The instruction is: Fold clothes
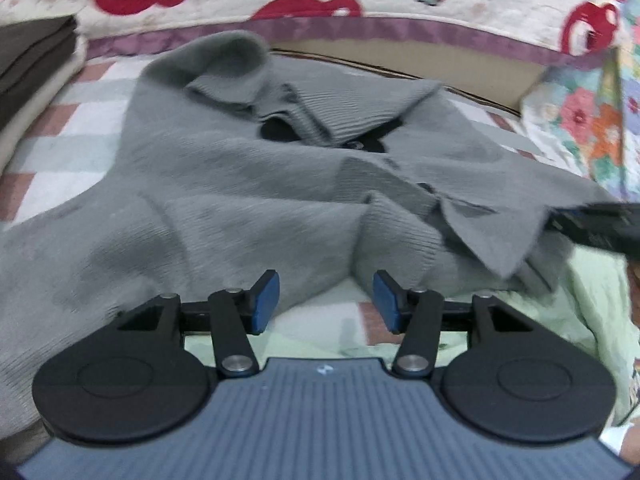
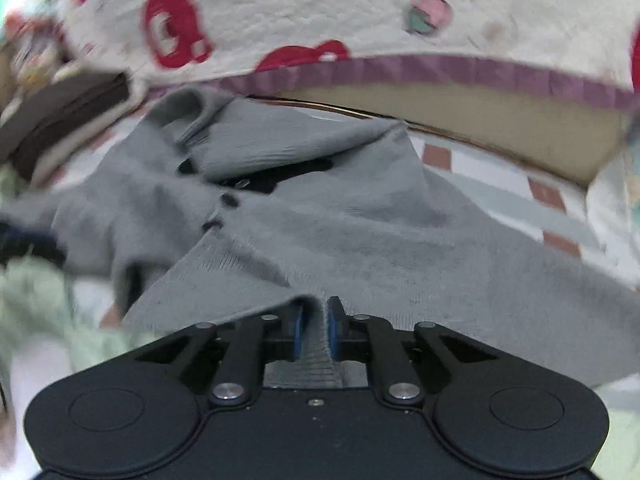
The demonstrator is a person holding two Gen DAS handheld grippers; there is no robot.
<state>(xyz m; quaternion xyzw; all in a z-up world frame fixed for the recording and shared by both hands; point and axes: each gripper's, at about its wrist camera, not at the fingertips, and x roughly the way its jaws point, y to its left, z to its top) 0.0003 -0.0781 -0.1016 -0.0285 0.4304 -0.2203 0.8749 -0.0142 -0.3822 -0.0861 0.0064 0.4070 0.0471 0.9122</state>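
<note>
A grey cardigan point(image 1: 248, 184) sprawls mid-frame on the checked bed point(image 1: 60, 128). The left gripper point(image 1: 326, 300) hangs released at its hem; the right gripper point(image 2: 317, 330) is clenched on the ribbed edge.

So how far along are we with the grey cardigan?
Early. Done: a dark folded stack lies at the side. In hand: the right tool is clamped on the cardigan hem; the left tool is open, short of the hem. Left: the cardigan is rumpled, with no fold made.
</note>
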